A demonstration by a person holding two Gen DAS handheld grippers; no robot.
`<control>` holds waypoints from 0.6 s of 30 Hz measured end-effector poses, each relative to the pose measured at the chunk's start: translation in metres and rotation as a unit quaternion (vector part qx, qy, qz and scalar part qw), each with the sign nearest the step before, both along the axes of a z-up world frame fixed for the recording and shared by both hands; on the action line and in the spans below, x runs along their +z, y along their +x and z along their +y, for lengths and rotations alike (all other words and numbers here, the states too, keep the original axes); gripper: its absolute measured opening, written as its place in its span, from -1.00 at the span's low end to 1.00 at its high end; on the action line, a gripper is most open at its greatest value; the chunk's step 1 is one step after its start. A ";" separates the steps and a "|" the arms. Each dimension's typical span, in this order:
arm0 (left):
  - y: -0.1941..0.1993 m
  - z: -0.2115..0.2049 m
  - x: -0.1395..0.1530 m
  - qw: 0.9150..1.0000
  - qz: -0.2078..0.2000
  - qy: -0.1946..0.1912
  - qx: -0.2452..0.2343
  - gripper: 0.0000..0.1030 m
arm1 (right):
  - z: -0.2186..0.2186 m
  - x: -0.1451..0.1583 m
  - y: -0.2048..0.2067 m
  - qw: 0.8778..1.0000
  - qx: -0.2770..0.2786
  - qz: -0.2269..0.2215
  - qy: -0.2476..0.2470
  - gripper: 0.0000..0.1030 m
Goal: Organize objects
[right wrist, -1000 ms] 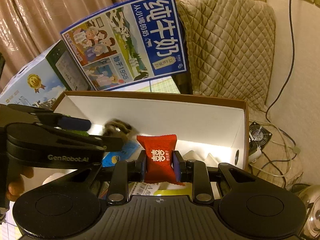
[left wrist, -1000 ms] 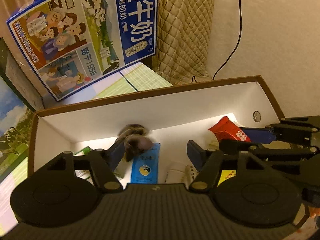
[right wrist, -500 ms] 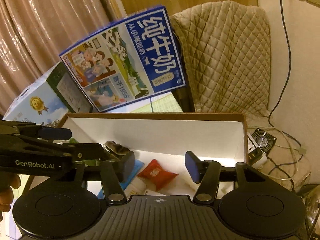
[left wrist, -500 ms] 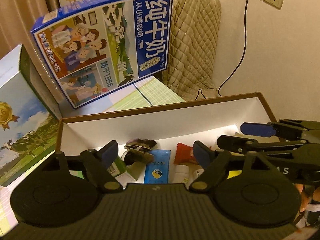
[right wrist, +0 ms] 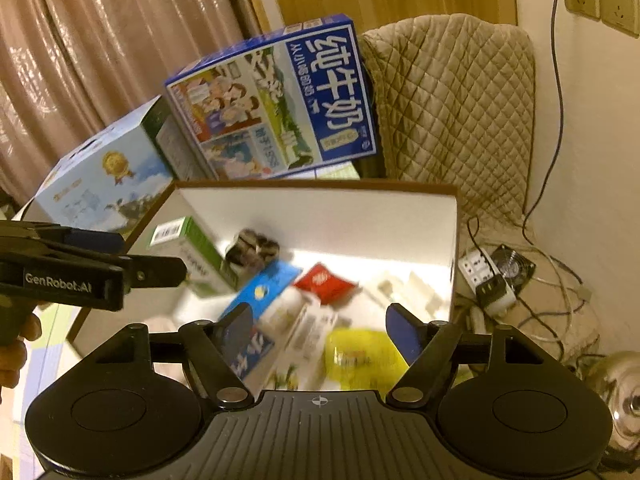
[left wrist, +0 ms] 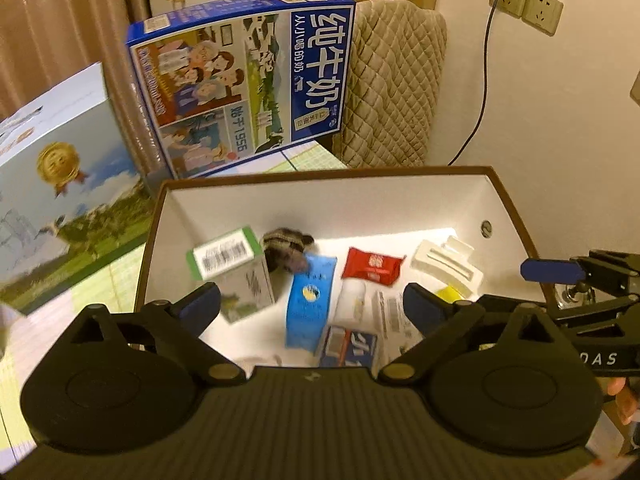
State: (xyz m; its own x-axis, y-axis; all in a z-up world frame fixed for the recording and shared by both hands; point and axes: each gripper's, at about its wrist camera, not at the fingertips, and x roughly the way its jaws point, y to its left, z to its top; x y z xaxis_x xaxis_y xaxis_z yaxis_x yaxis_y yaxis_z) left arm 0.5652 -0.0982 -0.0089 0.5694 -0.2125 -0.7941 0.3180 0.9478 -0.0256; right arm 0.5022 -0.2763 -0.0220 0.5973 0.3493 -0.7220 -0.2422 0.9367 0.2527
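**Both grippers hovering empty over a filled storage box**

The left gripper (left wrist: 312,300) hung above the near edge of an open, white-lined box (left wrist: 360,196) with a brown rim, its fingers spread wide and holding nothing. The right gripper (right wrist: 320,328) sat just to its right, also spread apart and empty.

Inside the box, a green-and-white carton (left wrist: 232,272) stood at the far left. Beside it lay a dark furry item (left wrist: 288,250), then a blue packet (left wrist: 310,300), and a red sachet (left wrist: 374,262) near the middle. A white plastic piece (left wrist: 446,266) rested at the far right, and a yellow packet (right wrist: 360,354) lay close to the near wall. Two large milk cartons (left wrist: 248,76) stood on the table beyond the box.

The step in hand seemed to be a pause between placements, since the sachet and its neighbours lay in the box and neither gripper carried anything. The next move would probably call for finding an item still outside the box, which these views did not show.
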 end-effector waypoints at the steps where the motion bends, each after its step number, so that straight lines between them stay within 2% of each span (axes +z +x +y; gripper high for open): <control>1: -0.007 0.002 0.001 1.000 0.000 0.000 0.003 0.89 | -0.001 0.001 -0.005 1.000 -0.001 0.002 -0.001 0.37; 9: -0.058 0.013 0.007 1.000 -0.001 -0.007 0.029 0.90 | -0.007 0.008 -0.049 1.000 0.003 0.017 -0.005 0.37; 14: -0.093 0.015 0.013 0.999 -0.013 0.003 0.048 0.93 | -0.012 0.012 -0.075 1.000 -0.002 0.028 -0.001 0.37; 18: -0.123 0.014 0.014 0.998 -0.014 0.006 0.063 0.95 | -0.012 0.013 -0.095 0.999 0.001 0.034 -0.017 0.37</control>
